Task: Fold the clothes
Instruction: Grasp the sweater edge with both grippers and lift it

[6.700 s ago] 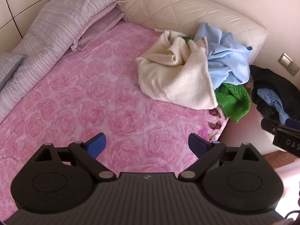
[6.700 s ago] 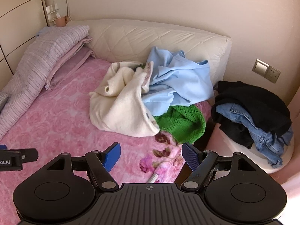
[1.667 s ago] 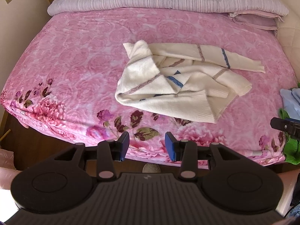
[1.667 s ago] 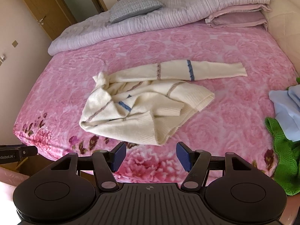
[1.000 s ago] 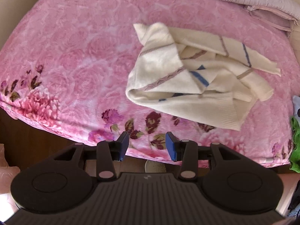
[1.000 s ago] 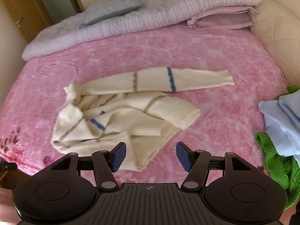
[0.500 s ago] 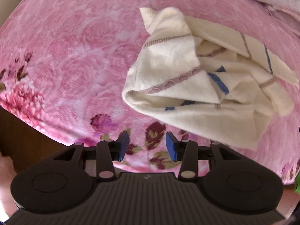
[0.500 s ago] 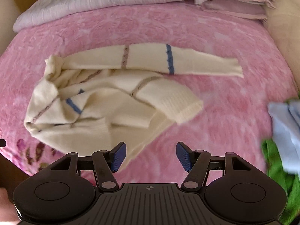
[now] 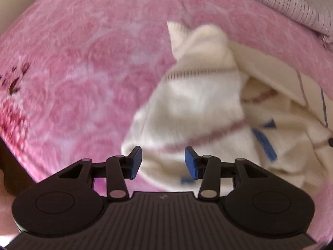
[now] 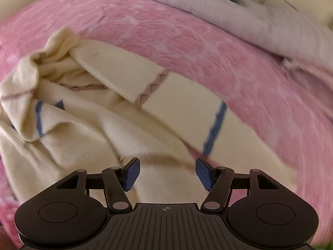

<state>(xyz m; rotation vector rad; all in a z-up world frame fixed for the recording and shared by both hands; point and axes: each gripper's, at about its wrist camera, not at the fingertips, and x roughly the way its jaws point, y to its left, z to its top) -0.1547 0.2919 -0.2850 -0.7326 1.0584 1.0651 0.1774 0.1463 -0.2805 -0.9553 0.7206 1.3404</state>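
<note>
Left wrist: left gripper [image 9: 163, 160] spread over cream sweater [image 9: 199, 112], prob. not touching, blurry; right gripper [image 10: 166, 174] spread wide above its sleeve [image 10: 181, 106]; pink bedspread [image 9: 83, 62] underneath.

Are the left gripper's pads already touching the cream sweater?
Cannot tell. In the left wrist view the left gripper has its jaws open over the cream sweater, but the blurred picture shows neither contact nor a gap under the pads.
</note>
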